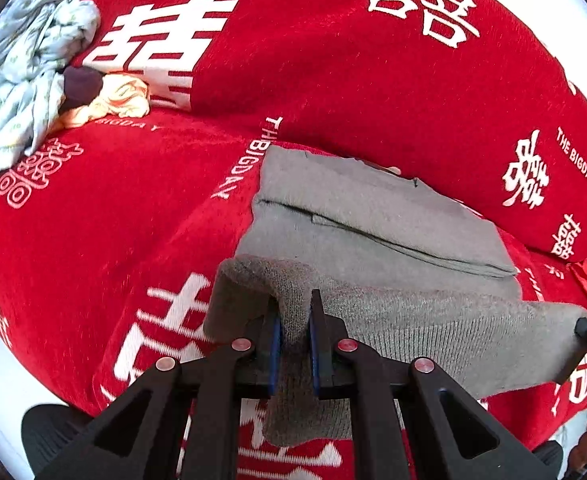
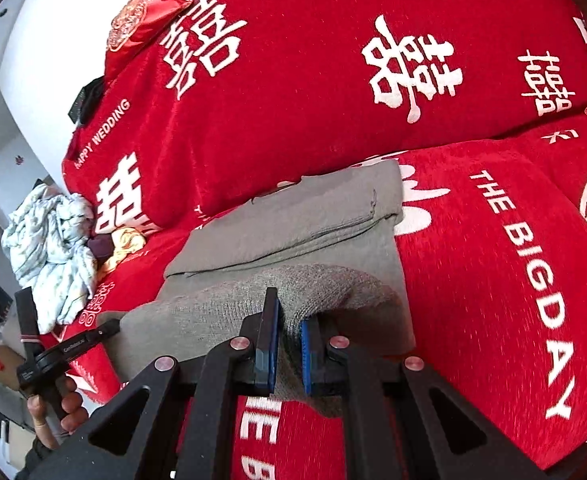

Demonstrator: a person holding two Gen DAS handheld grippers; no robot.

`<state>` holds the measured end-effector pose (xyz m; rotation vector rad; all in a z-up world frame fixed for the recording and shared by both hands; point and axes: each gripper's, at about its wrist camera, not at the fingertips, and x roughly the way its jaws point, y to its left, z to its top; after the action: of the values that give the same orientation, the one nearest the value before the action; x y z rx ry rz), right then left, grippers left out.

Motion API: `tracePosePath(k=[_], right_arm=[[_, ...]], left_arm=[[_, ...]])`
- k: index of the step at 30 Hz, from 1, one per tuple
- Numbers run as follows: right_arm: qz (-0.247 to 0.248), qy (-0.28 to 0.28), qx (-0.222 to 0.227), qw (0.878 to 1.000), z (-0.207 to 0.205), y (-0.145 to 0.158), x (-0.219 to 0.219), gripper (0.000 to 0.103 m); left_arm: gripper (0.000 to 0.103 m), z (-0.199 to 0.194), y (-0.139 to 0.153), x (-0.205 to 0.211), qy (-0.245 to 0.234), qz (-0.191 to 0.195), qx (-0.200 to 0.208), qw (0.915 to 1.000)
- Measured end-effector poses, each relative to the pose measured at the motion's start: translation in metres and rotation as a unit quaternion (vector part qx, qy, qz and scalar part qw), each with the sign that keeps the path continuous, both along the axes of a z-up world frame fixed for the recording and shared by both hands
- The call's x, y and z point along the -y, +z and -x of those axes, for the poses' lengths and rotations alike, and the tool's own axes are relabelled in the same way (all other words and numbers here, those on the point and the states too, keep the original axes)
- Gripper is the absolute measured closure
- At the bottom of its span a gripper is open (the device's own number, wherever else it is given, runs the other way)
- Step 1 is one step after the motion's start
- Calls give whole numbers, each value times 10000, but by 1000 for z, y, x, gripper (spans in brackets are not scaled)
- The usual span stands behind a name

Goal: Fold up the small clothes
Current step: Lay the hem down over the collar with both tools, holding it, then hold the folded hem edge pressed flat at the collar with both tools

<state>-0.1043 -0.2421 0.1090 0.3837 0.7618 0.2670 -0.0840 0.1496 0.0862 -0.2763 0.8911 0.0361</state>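
Grey knit garment (image 1: 373,240) pinched inside both grippers' jaws.

The grey garment (image 1: 373,236) is matt knitted cloth, finely ribbed and fuzzy at its lifted hem. The red sofa cover (image 1: 113,220) is plush, faintly lustrous fabric with white woven lettering. At ten o'clock in the left wrist view lies a crumpled pile of pale clothes (image 1: 25,80), thin printed cotton-like cloth. The left gripper (image 1: 295,344) is matt black plastic with blue ridged pads and shiny metal pins.
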Motion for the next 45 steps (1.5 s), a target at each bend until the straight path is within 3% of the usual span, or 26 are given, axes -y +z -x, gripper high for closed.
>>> tracePosePath(k=[10,24,45], right_arm=[[292,-78,-266,9992,-37,-6,-8,94],[518,-126,-443,9976,-78,-7,-14,94],[611,-264,-516,9964,-129,1,-16,94]], left_arm=[[91,-34,-7,10,7,-322,-234,9992],[91,-72,-10,8,-13,-319,-378,9988],[90,-129,7,11,-115,-382,-342,9986]])
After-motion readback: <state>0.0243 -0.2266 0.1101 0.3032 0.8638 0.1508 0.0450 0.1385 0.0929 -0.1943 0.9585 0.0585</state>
